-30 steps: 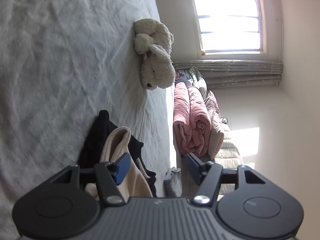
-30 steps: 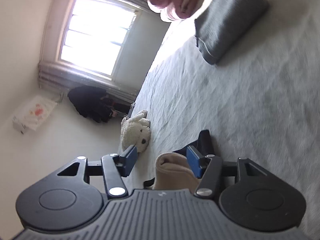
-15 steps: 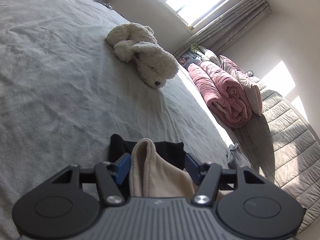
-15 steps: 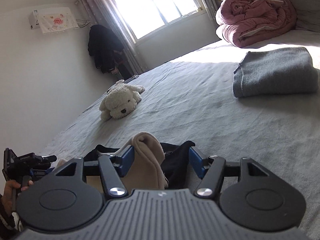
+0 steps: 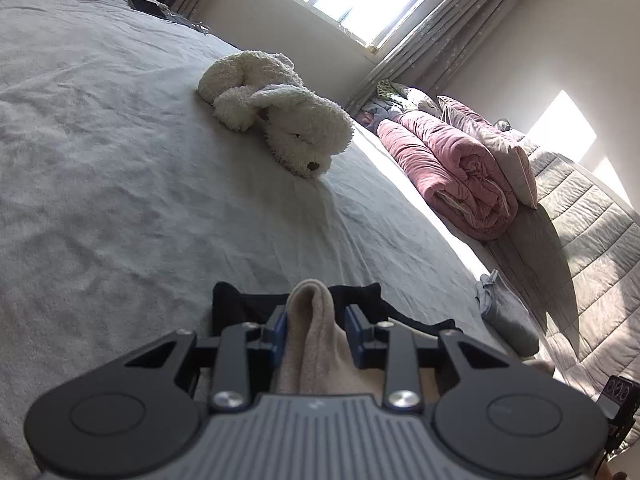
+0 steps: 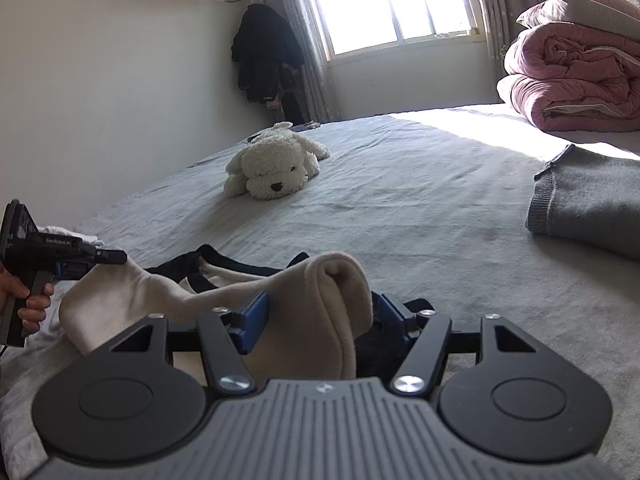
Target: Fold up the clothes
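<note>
— Scanning from left to right, what lies on the bed?

— On the wrinkled grey bedsheet (image 6: pixel 400 200), at far left of the right wrist view, a hand (image 6: pixel 24 300) holds the left gripper (image 6: pixel 114 257), clamped on one end of a beige fleece garment with black trim (image 6: pixel 160 292). The cloth runs rightward from there, its long axis across the near edge of the bed, to the right gripper (image 6: pixel 316 316).

— Is the right one clamped too?

— Its blue pads (image 6: pixel 252 320) sit either side of a rounded fold; the left pad touches the fabric, but whether the right one does, I cannot tell. The fold points away, toward the window (image 6: pixel 392 0).

— And farther back?

— A white plush dog (image 6: pixel 272 164) lies mid-bed, facing the camera. Right of it sits a folded grey knit sweater (image 6: pixel 592 208), and beyond that a rolled pink quilt (image 6: pixel 572 80).

— The left wrist view?

— Both pads of the left gripper (image 5: pixel 316 332) press a beige fold between them.
</note>
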`<state>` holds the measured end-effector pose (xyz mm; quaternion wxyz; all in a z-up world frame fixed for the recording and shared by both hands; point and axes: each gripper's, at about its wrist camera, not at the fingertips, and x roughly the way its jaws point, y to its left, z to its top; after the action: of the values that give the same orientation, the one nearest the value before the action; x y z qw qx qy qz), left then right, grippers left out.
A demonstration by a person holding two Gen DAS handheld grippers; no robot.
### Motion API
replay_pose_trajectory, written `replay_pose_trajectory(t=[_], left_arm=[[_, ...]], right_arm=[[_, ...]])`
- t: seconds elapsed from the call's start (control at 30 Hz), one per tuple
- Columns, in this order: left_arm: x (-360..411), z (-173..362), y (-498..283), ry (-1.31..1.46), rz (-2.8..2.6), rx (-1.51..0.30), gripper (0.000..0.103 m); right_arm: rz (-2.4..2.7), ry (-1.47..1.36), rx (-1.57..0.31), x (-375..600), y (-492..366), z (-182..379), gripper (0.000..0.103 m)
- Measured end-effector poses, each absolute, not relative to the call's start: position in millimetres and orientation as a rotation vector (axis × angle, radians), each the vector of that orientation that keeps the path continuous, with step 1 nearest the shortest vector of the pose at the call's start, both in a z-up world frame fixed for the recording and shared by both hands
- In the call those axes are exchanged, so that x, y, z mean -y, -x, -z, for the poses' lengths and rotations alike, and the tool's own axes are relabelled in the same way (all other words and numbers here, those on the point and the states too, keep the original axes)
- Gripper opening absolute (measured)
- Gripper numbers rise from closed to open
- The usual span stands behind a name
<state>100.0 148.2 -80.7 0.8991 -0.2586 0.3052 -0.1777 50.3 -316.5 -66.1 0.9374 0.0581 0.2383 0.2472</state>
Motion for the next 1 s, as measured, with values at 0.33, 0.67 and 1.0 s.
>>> replay_pose_trajectory(t=[0.33,0.67,1.0], left_arm=[[-144.7,74.4,-89.9,0.48,0.372,-0.596,0.011],[-142.0,62.5,-86.8,0.539,0.368,-0.537,0.01],[-140.4,72.7,-105.5,0.6,0.273,-0.54,0.009]], right_arm=[[-0.499,-0.075,-0.588,312.9,-18.6,49.5,0.018],[-0.452,-0.698,-0.747,362.1,-15.9,41.7,0.016],[-0.305,-1.046,-0.824,370.1,-78.0,91.9,0.02]])
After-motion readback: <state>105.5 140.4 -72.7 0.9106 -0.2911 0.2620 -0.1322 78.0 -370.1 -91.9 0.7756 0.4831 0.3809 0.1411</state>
